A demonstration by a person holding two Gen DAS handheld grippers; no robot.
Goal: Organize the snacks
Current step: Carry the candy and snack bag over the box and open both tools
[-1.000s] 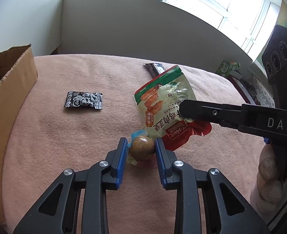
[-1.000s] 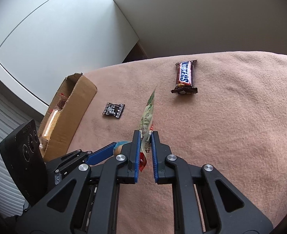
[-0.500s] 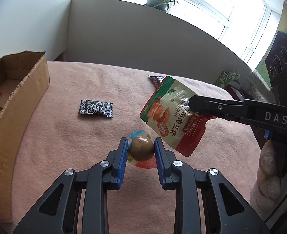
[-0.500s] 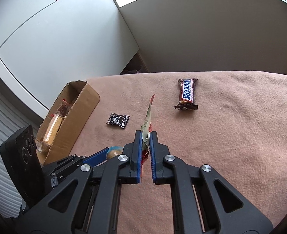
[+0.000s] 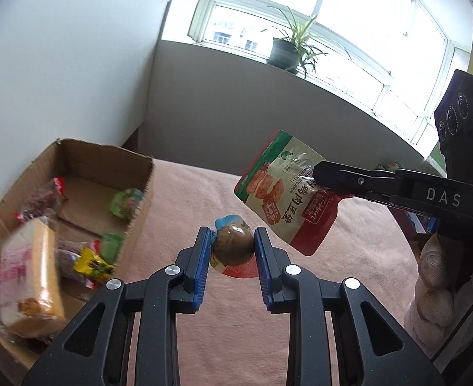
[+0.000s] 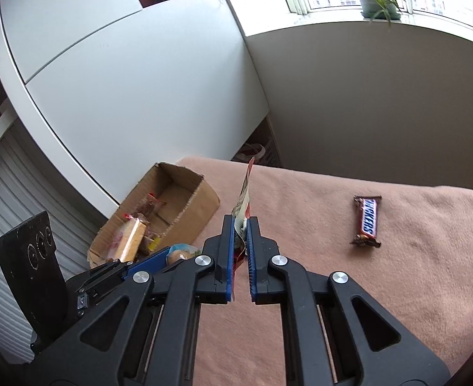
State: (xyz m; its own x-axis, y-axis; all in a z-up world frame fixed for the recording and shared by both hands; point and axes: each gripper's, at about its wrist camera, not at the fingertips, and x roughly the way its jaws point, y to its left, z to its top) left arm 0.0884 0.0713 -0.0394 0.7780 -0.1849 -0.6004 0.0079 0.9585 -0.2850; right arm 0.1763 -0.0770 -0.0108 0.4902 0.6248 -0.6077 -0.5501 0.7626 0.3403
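Both tools loaded: left tool (image 5: 232, 246) clenched on wrapped brown egg (image 5: 233, 248), right tool (image 6: 240, 227) pinching snack pouch (image 5: 288, 189); cardboard box (image 5: 85, 164) left, Snickers bar (image 6: 368, 220) on blanket (image 6: 397, 273).

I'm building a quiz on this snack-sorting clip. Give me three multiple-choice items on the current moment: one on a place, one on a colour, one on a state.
1. Where does the chocolate bar lie?
A. in the cardboard box
B. on the pink cloth
C. on the windowsill

2. What colour are the pads of the left gripper?
A. blue
B. red
C. yellow

3. What is the right gripper doing?
A. standing open and holding nothing
B. pressing on the chocolate bar
C. gripping a snack pouch held in the air

Answers:
1 B: it rests alone on the pink cloth, apart from the cardboard box.
2 A: blue strips line both fingers.
3 C: its jaws pinch the pouch's edge above the cloth.
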